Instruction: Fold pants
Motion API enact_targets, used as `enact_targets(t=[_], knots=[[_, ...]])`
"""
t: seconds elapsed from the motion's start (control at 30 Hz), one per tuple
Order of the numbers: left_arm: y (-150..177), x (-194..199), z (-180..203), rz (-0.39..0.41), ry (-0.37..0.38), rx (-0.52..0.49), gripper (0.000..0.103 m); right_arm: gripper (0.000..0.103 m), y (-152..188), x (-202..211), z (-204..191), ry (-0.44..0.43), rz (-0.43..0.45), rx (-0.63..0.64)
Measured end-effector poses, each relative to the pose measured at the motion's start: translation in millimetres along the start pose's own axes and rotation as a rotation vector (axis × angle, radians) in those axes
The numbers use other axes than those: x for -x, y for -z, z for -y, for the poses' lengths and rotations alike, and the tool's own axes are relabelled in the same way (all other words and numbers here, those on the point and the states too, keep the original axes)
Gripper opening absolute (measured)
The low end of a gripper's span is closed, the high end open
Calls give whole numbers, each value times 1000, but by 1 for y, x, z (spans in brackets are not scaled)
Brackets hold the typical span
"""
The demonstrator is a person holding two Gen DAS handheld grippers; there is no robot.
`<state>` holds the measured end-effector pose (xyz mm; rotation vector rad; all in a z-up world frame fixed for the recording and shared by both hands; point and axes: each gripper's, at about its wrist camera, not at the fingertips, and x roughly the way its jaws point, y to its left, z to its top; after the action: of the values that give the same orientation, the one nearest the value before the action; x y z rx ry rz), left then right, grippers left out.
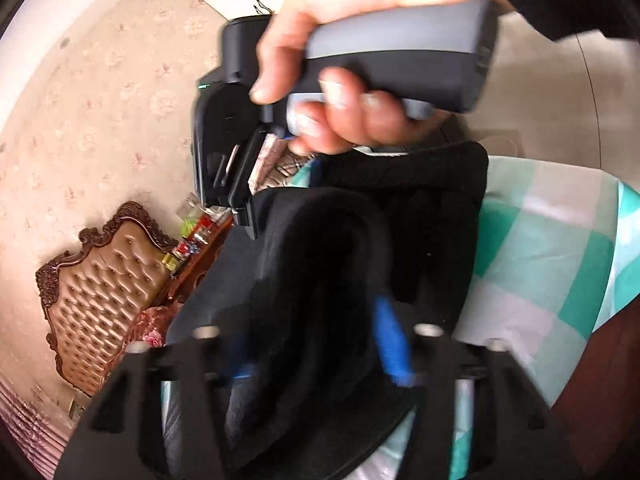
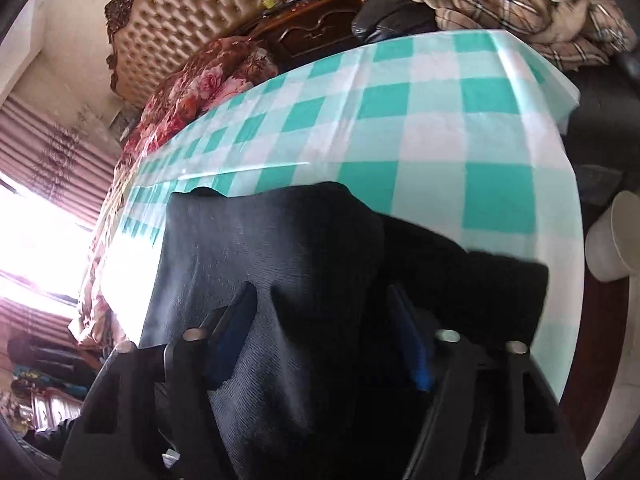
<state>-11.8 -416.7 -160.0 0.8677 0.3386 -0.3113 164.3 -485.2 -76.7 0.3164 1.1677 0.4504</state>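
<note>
The black pants [image 1: 420, 208] lie partly on a table with a green-and-white checked cloth [image 1: 540, 240]. In the left wrist view my left gripper [image 1: 316, 352] has a thick fold of the pants bunched between its blue pads [image 1: 390, 344]. Above it a hand [image 1: 360, 40] holds my right gripper [image 1: 240, 216], which pinches another edge of the cloth. In the right wrist view the pants [image 2: 280, 240] drape up between my right gripper's [image 2: 320, 332] blue pads [image 2: 416, 352] and spread over the near part of the table [image 2: 400, 120].
A tufted headboard [image 2: 172, 28] and floral bedding [image 2: 192, 88] lie beyond the table's left edge. A nightstand with small bottles [image 2: 320, 4] and piled blankets [image 2: 520, 8] stand behind. A white cylinder [image 2: 612, 236] sits off the right edge.
</note>
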Motion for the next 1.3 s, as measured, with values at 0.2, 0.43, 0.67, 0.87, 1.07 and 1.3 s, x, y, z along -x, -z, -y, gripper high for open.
enact_targets(t=[0.2, 0.43, 0.67, 0.87, 1.07, 1.3], knots=[[-20, 14, -20, 77, -96, -35, 27, 22, -13, 39, -28, -2, 31, 99], [-48, 23, 0, 143, -79, -96, 27, 22, -10, 77, -5, 27, 74, 66], [-39, 7, 62, 134, 14, -195, 41, 24, 14, 48, 58, 34, 53, -22], [-29, 35, 25, 202, 102, -69, 68, 27, 28, 40, 68, 44, 121, -43], [54, 82, -113, 129, 227, 362, 83, 66, 60, 82, 45, 119, 247, -58], [127, 61, -123, -5, 216, 274, 78, 68, 105, 69, 37, 229, 203, -108]])
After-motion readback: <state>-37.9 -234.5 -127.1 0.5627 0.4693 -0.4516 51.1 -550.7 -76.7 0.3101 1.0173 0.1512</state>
